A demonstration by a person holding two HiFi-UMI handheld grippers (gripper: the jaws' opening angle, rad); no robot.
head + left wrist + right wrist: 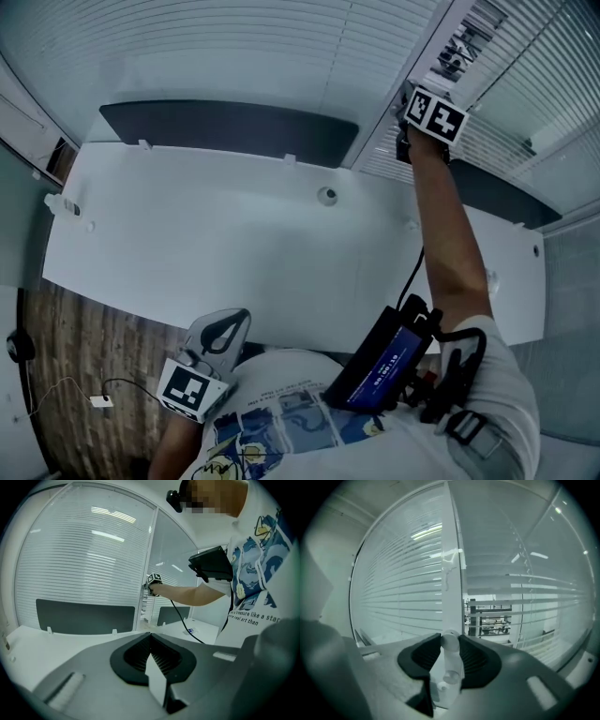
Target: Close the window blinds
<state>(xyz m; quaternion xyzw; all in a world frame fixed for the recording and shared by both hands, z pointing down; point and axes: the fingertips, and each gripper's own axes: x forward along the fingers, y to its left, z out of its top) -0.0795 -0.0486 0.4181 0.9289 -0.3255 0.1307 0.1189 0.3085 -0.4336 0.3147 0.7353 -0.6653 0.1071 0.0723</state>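
Wood-look flooring (80, 347) shows at the far left, past the end of a long white desk (234, 244) that runs under a wall of window blinds (187, 47), with a dark partition panel (225, 131) along its back edge. Low by the person's shirt, the left gripper (150, 638) points across the desk, jaws together on nothing. Further right, the right gripper (450, 637) is up at the white window post (452, 573), jaws clamped on the clear blind wand (451, 665); slats right of the post stand apart.
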